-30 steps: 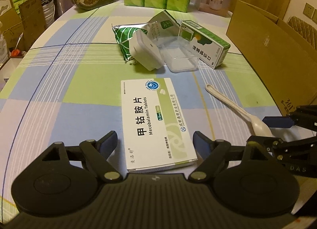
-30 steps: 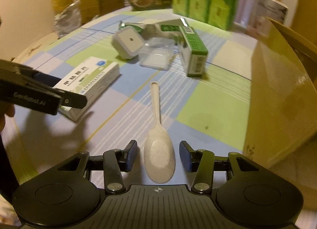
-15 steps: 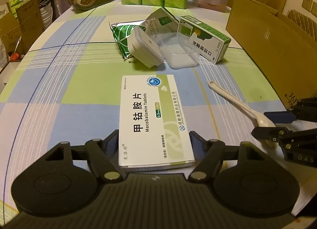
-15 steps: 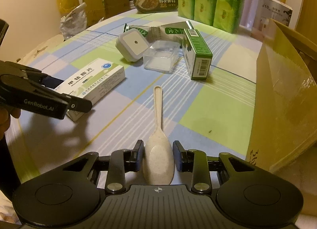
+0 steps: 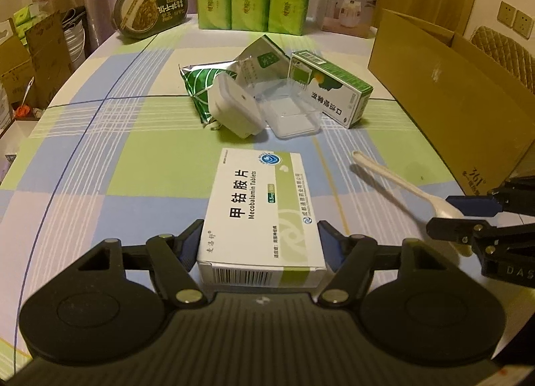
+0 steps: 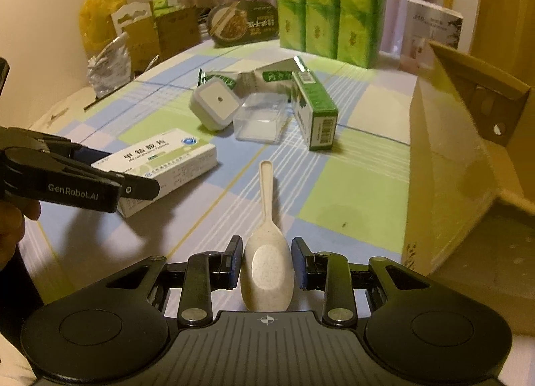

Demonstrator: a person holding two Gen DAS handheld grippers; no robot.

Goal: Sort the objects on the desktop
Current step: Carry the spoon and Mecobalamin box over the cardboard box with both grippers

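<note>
Sorting has barely begun — the left gripper has its jaws pinching the medicine box and the right gripper pinches the spoon, both things low over the desk. A charger, clear tub, green carton and foil packets lie unsorted mid-desk; I can't see inside the cardboard box — or whether either thing has lifted clear.

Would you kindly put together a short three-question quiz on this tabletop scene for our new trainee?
1. True or false: the left gripper has its fingers on either side of the white tablet box.
2. What sits between the right gripper's fingers? A) the clear plastic container B) the spoon C) the green carton
3. Fill in: the spoon's handle points ____ the right wrist camera.

Key
1. True
2. B, bowl end
3. away from
</note>
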